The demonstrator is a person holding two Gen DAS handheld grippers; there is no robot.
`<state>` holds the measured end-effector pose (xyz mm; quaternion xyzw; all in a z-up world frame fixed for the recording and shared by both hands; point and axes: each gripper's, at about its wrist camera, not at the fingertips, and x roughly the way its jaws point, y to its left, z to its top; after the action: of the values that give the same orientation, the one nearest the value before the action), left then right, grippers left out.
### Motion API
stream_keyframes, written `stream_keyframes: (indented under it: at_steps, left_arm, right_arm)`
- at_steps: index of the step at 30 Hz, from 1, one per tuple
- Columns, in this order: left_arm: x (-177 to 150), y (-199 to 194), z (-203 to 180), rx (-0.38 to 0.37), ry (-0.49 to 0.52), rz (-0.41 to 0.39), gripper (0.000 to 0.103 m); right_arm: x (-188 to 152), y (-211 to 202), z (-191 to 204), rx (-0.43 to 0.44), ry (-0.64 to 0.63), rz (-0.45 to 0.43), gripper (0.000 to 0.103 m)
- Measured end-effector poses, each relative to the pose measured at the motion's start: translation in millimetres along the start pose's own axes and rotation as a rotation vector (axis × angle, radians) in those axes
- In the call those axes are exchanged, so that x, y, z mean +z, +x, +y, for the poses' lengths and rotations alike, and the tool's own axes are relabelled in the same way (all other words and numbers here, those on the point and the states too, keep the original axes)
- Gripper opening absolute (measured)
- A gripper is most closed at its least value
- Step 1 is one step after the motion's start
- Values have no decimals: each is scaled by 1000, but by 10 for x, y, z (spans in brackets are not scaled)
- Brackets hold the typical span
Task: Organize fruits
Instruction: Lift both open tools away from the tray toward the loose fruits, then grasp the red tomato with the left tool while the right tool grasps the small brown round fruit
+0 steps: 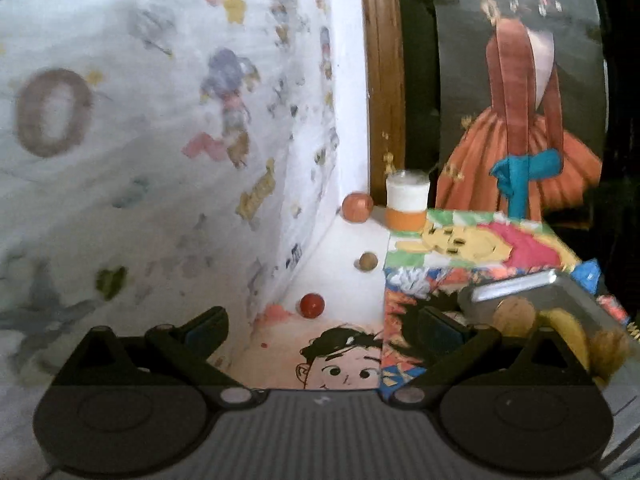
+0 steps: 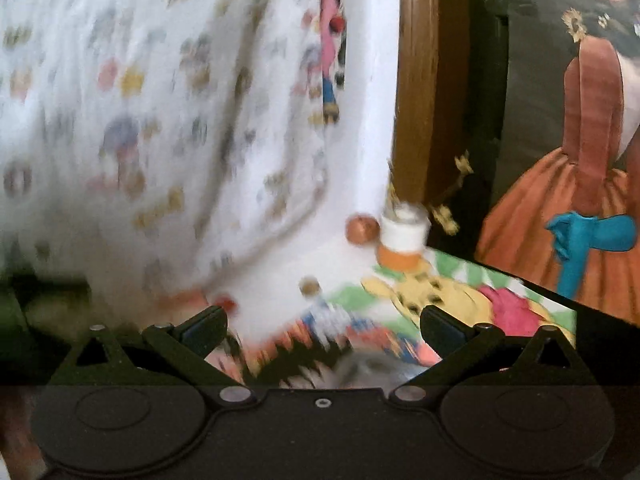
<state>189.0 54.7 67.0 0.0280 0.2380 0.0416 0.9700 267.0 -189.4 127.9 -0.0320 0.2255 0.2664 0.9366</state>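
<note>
A patterned cloth (image 1: pixel 140 140) hangs along the surface's (image 1: pixel 344 280) left edge. A metal tray (image 1: pixel 560 292) of fruit sits at its near right. Along the left edge lie an orange fruit (image 1: pixel 357 207), a brown one (image 1: pixel 368 261) and a red one (image 1: pixel 312 305). Left claw (image 1: pixel 322 330) and right claw (image 2: pixel 322 330) both gape wide, empty.

Left gripper (image 1: pixel 324 328): black linkage arms, lower frame. Two black fingers (image 1: pixel 206 324) angled inward, blue-grey pads on inner faces. Silver pivot pins at arm joints, two larger silver rivets near bottom centre. Two round black discs, lower left and lower right. Grey ribbed plate, bottom centre, small pale mark at its top edge.

Right gripper (image 2: pixel 324 326): same black build, same blue-grey pads on fingers (image 2: pixel 442 326), same silver pins. Centre plate black, smooth, one small silver screw at top middle.
</note>
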Motion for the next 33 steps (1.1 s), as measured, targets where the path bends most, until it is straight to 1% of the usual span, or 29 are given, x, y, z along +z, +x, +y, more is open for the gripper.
stream_keyframes:
  at_steps: [2,5,8,10,12,17,21,24,28,33]
  left_arm:
    - [-4,119,-31,0,17,11,103]
    - [17,329,-77,-13,52,39,103]
    - [49,552,-77,-10,58,69,103]
    - [82,691,-52,-29,52,74,103]
    - [100,828,-21,-37,41,77,103]
    - [70,1119,-8,-49,18,101,103]
    - [27,1326,-34,-49,5,121,103]
    - [15,1452,-21,-48,-20,127,101]
    - [31,1608,16,-53,-73,148,93]
    - [19,1695,69,-49,-115,161,84]
  right_arm:
    - [112,162,-20,24,0,2,102]
    - [266,502,-23,74,-44,16,102]
    - [395,963,-22,119,-81,67,102]
    - [427,1290,-66,170,-75,119,102]
    - [446,1578,-108,200,-61,163,102]
    - [372,2134,-214,217,-15,215,102]
    - [240,2406,-240,222,-19,261,102]
    - [143,2560,-206,221,-59,295,98]
    - [69,2692,-147,222,-122,317,90]
    - [30,2806,-104,226,-171,330,80]
